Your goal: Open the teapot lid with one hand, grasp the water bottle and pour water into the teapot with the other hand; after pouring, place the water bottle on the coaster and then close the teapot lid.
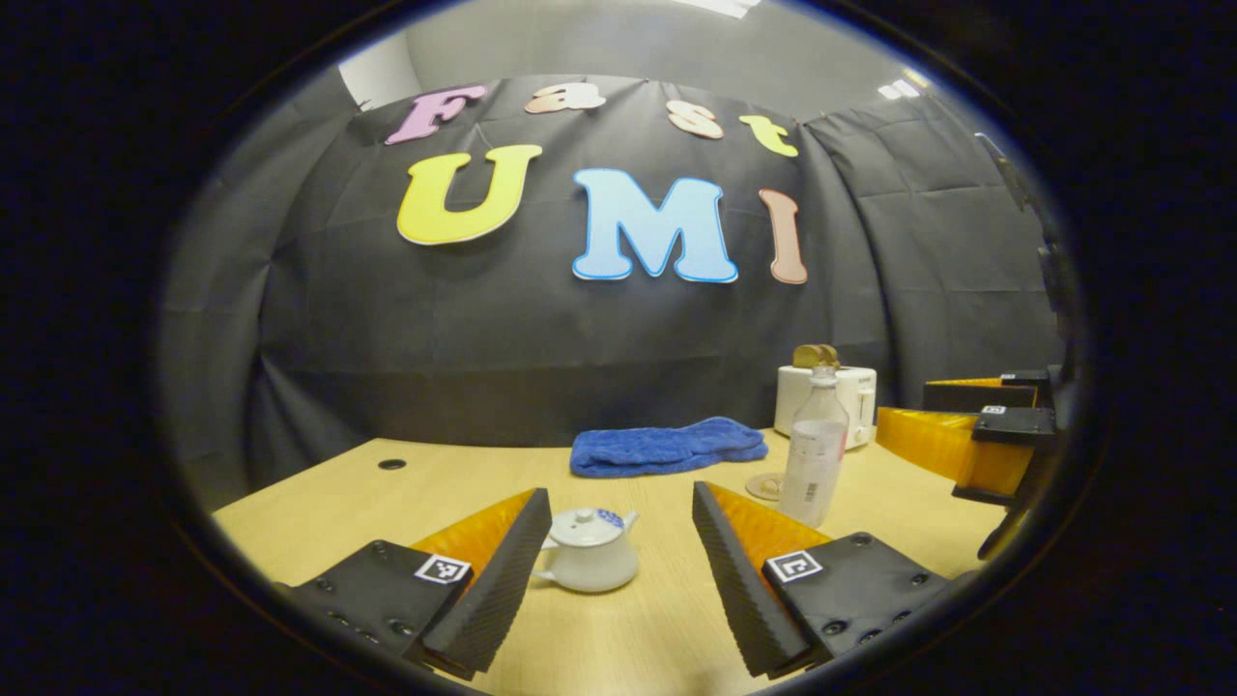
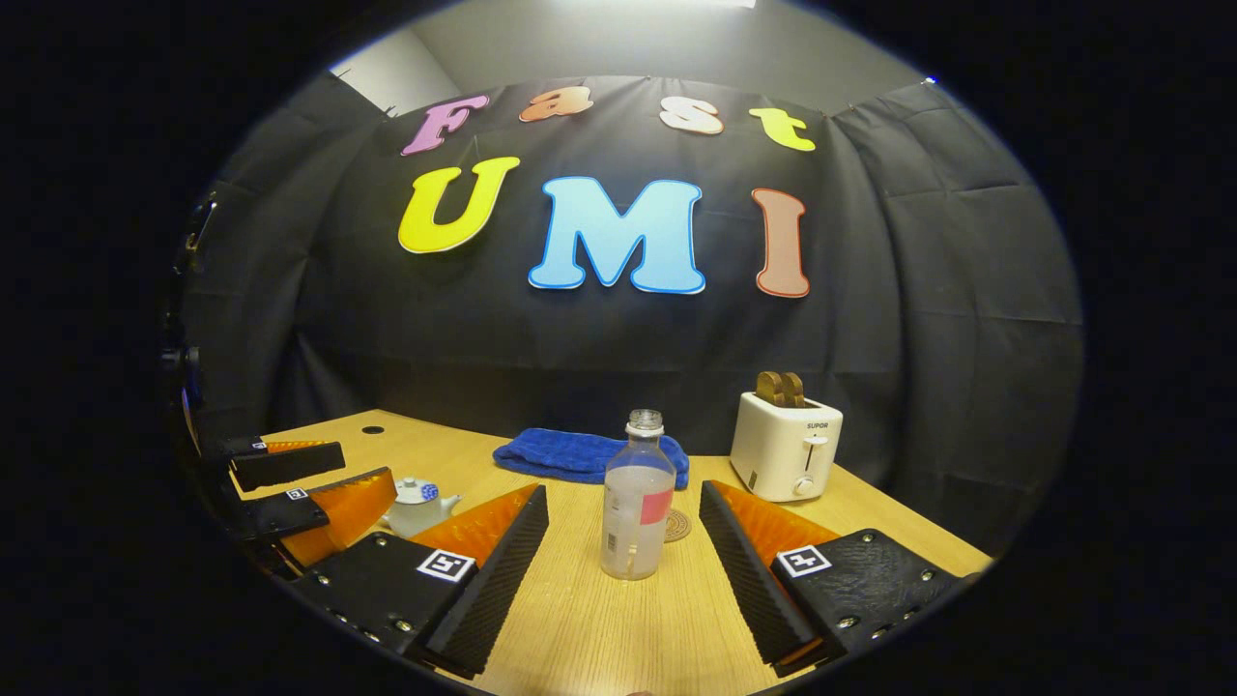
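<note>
Nothing is yet done: the small white ceramic teapot is lidded, the clear plastic water bottle untouched, and the left gripper and right gripper are held wide open, empty.

This is a staged recording booth, not a lived-in kitchen: black cloth hangs in creased panels as a backdrop right behind a pale wooden table, with a plain grey wall and ceiling lights above it. Household props stand in for a home (a sparse set): a white toaster at the table's back edge, a folded blue towel beside it. A round cable hole in the tabletop suggests an office desk.
</note>
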